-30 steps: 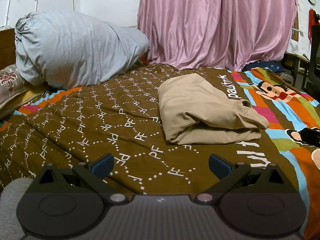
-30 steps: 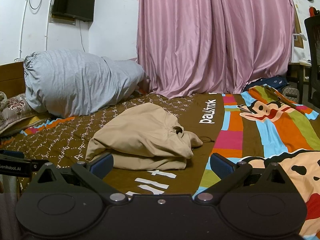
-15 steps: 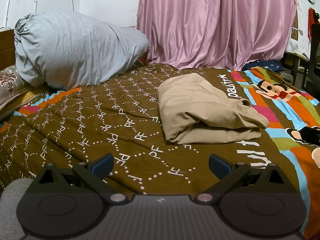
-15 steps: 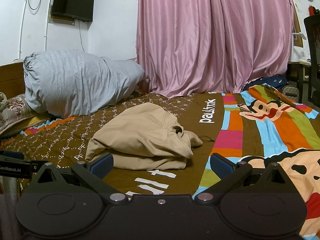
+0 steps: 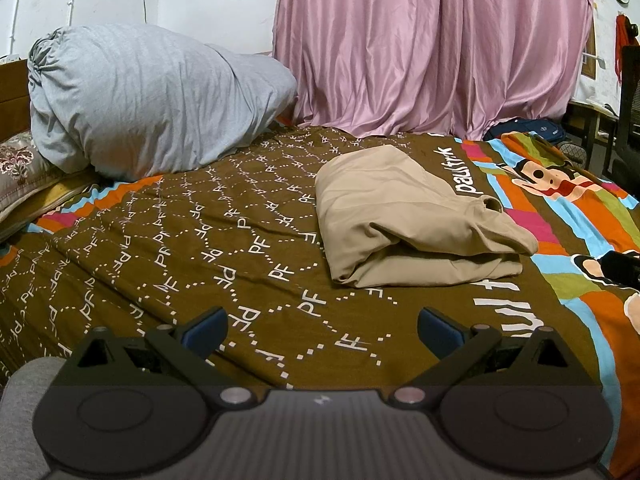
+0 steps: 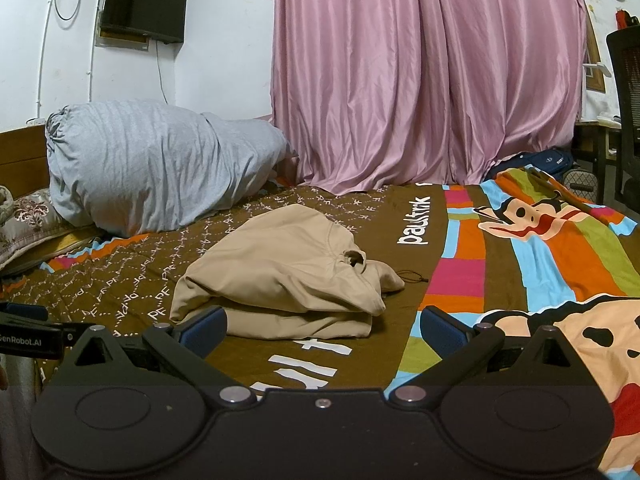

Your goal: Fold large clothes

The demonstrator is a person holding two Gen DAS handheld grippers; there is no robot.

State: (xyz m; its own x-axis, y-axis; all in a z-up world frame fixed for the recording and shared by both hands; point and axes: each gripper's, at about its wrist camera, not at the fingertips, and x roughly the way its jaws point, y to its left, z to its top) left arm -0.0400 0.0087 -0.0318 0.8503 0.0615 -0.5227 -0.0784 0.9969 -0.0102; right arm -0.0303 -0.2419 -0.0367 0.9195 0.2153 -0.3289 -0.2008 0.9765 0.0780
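lying folded on the bedspread [image 5: 208, 240], the tan garment [image 6: 288, 280] sits center-left in the right view, nearer the right gripper [image 6: 323, 326] than the left gripper [image 5: 322, 326], both jaws spread empty.

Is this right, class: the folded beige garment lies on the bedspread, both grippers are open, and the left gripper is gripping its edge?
Not quite. The left gripper grips nothing: in the left wrist view its jaws stand apart over bare bedspread, short of the folded beige garment. The rest holds: the garment lies on the bedspread and the right gripper is open too.
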